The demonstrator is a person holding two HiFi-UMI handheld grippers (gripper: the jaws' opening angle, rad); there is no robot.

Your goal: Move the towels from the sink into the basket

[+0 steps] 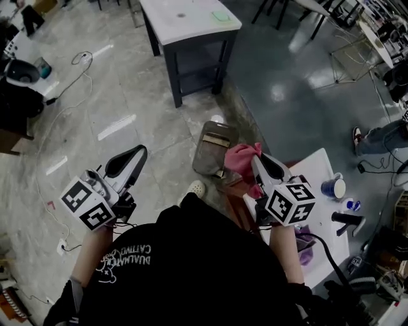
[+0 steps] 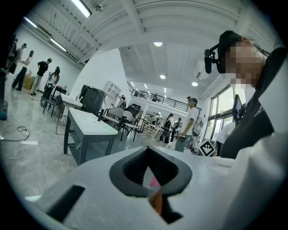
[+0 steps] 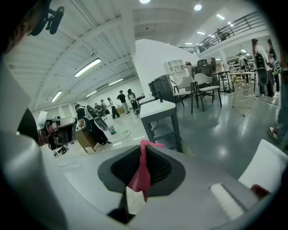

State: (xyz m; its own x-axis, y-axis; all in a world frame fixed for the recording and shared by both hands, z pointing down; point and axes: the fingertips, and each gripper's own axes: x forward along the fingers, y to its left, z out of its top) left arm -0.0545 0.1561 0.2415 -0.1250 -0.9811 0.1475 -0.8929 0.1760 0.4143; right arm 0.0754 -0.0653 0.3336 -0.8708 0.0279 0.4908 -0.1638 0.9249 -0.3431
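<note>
Pink towel between downtilted right fingers

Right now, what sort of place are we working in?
Probably a big open workshop or lab hall: a grey work table, loose cables trailing over the polished floor, and a mezzanine railing overhead.
</note>
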